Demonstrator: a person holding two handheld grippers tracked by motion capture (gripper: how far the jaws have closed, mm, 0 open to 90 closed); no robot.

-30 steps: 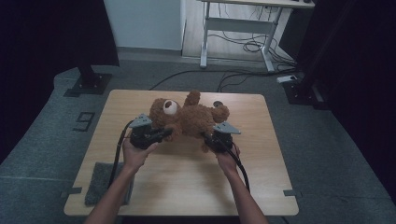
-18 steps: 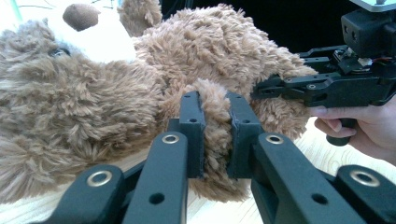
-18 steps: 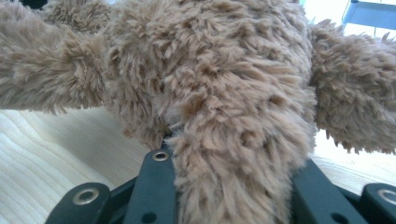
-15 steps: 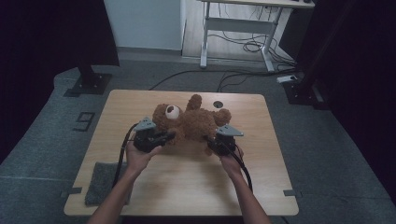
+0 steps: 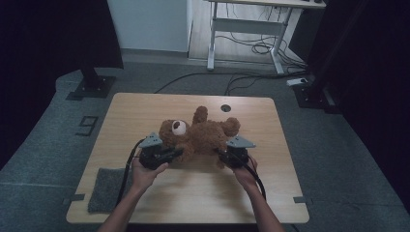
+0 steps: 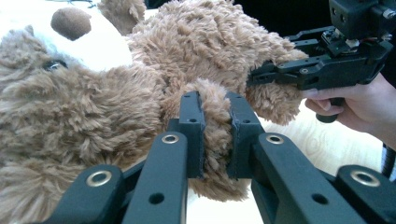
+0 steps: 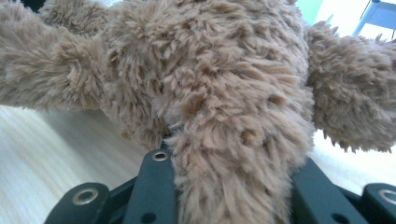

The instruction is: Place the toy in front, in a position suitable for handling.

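high view, teddy bear point(image 5: 200, 135) mid-table, both grippers' jaws clamped on limbs

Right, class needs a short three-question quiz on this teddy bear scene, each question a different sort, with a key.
1. True or false: the left tongs are shut on a limb of the teddy bear.
2. What lies at the table's near left corner? A) a grey cloth B) a red cup C) a book
3. Fill in: the right tongs are clamped on a furry ____ of the bear.

Key: 1 true; 2 A, the grey cloth; 3 limb.
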